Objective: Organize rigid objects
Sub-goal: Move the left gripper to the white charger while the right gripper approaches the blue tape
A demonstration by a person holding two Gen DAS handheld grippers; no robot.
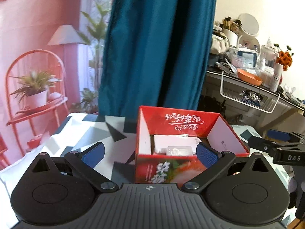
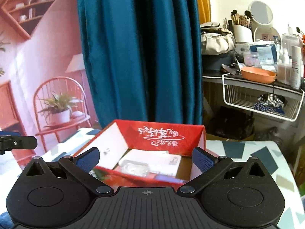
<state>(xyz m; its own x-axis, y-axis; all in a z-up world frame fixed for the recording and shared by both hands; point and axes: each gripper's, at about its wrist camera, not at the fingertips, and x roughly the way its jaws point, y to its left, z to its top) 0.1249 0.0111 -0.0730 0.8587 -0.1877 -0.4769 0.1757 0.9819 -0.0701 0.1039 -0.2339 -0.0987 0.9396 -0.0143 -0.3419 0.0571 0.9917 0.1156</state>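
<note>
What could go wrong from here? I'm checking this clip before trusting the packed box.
1. The clear plastic case lies loose on the white flat box inside the red box; a nudge might slide it off.
2. Both grippers, left and right, hang open close to the red box's near wall, so a forward move could push the box across the patterned tablecloth.
</note>
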